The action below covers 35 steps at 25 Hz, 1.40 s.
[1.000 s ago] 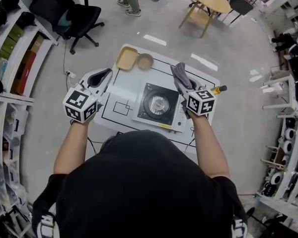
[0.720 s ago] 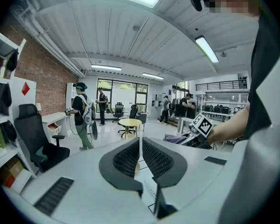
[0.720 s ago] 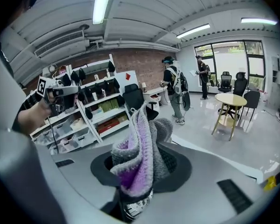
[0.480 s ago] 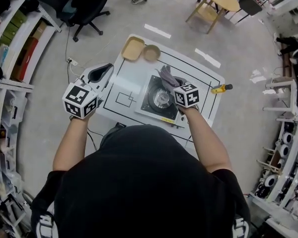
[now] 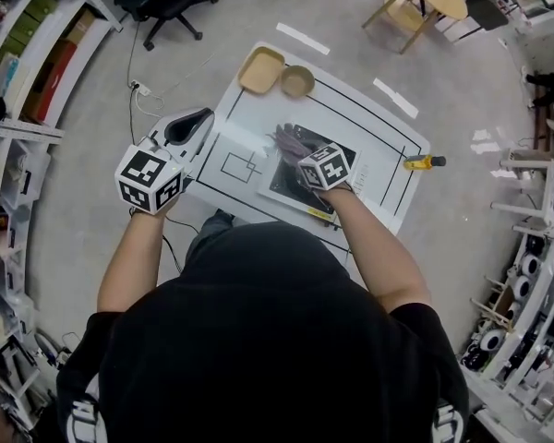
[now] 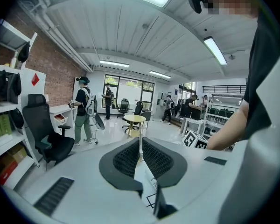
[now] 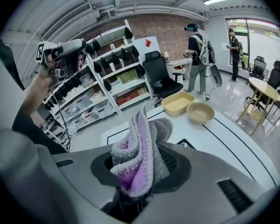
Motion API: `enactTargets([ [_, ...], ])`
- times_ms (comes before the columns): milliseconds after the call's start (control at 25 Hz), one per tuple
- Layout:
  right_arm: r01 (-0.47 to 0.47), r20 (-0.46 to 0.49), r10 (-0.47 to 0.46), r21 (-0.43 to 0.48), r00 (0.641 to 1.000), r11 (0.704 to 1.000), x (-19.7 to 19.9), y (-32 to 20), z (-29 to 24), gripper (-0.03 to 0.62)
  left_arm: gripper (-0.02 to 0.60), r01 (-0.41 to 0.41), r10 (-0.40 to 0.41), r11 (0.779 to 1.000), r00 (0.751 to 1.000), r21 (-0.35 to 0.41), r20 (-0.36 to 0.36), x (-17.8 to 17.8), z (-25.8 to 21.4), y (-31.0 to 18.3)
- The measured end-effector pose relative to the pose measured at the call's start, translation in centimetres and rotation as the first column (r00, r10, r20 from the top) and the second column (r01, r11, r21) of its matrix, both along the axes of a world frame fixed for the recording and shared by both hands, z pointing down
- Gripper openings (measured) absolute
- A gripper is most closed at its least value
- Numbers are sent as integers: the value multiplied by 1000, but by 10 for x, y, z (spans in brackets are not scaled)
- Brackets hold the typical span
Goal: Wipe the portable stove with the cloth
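Observation:
The black-topped portable stove (image 5: 289,181) sits in the middle of the white table (image 5: 245,118). My right gripper (image 5: 300,151) hovers over the stove's left half, shut on a grey and purple cloth (image 5: 289,140). In the right gripper view the bunched cloth (image 7: 140,148) sticks up from between the jaws and hides the stove below. My left gripper (image 5: 201,120) is held up off the table's left edge, with its jaws shut on nothing. The left gripper view looks out across the room, its jaws (image 6: 140,155) pressed together.
A yellow tray (image 5: 261,69) and a tan bowl (image 5: 297,81) stand at the table's far edge, also the tray (image 7: 179,102) and bowl (image 7: 200,112) ahead of the right gripper. A yellow-handled tool (image 5: 423,162) lies at the table's right edge. Shelves line the left; chairs and people stand beyond.
My right gripper has carried the cloth leftward, from the stove's right edge across its top to the left half. The left gripper has stayed where it was.

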State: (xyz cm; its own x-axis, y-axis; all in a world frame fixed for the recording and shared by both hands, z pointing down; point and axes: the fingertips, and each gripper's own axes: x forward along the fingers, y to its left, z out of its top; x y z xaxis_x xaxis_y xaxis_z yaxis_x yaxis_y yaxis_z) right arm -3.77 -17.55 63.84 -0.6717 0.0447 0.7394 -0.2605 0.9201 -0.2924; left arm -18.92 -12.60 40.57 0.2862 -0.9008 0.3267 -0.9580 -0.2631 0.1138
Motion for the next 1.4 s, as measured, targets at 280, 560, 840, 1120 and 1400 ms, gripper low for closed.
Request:
enactTargets([
  [280,104,-59,-109,-81,992,991,-16,33,36,133,40,20,-20,999,1000,-27,-2,-11,10,3],
  [560,228,-88,-243,-154,966,961,-22,75,65,133,40,38,-38,998,999,-57,-7,-15,28,7],
  [840,276,-124,-297,-157,947,948,-31,82,76,133,40,36,-37,997,999,-69,-12,-22,36,4],
  [1120,259,-149,-279,-143,949,955,-35,58,78,133,40,32,-33,996,999,-82,-12,-20,41,1],
  [1400,243,-138,-256,-103,957,964,-46,20,81,133,40,36,-37,995,999,-98,-12,-18,47,-1],
])
